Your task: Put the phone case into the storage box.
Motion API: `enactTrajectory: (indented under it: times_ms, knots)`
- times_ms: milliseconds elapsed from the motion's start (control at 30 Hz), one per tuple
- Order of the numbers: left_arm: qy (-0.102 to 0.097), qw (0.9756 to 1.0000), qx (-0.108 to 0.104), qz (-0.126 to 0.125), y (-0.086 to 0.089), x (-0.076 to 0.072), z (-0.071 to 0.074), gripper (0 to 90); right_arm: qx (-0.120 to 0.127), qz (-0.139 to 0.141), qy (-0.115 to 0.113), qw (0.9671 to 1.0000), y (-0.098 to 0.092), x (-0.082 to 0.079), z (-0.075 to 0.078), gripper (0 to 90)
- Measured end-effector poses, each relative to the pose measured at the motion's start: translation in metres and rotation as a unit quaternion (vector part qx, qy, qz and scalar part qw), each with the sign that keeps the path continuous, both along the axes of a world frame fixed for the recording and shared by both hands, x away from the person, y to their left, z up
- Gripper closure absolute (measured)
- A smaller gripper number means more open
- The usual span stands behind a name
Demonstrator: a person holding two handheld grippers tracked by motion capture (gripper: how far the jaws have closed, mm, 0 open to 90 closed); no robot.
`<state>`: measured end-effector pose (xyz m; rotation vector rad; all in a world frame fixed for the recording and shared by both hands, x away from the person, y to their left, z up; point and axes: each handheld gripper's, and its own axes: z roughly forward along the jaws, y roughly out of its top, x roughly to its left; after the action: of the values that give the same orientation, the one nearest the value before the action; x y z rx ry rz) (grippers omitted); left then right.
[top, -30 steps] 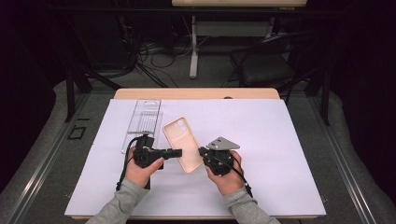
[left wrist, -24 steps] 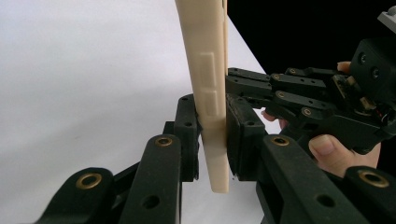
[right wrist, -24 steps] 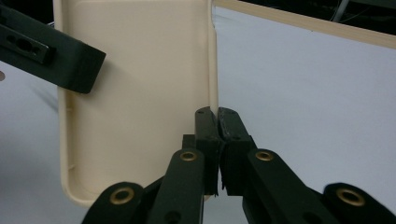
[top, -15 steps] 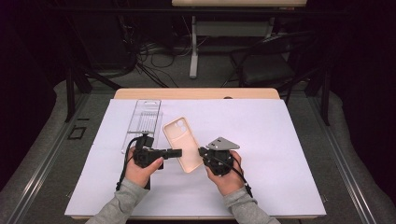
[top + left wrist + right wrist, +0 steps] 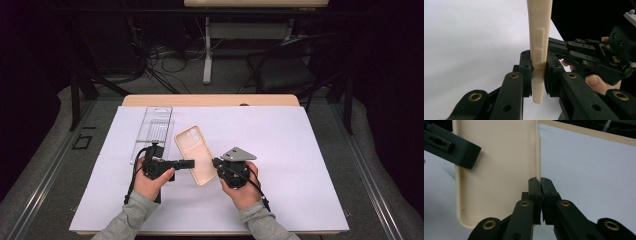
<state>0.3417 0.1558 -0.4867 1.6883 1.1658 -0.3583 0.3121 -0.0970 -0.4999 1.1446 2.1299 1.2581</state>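
— So who has the cream-coloured plastic phone case point(image 5: 194, 154) right now?

— Both. It's lifted over the white sheet point(image 5: 300, 150), toward the near edge of the tabletop, between the hands. The left gripper point(image 5: 538, 72) pinches its left long edge; those jaws have just been closing onto it. The right gripper point(image 5: 540, 192) has its jaws pressed tight on the right rim.

— Which way does it run?

— Long axis points away from the person, camera cut-out at the far end. Beyond it, the clear plastic packaging tray point(image 5: 154, 129) lies toward the far left corner, nearer the left hand.
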Motion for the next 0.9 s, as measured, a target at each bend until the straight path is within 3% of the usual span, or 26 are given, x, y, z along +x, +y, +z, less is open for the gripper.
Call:
enactTrajectory:
  times_ms: [900]
  knots:
    - [0.015,0.9998,-0.016,0.001,0.0027,0.0015,-0.0014,80.0,0.001,0.002,-0.003,1.0,0.0003,-0.0003,-0.0001,87.9]
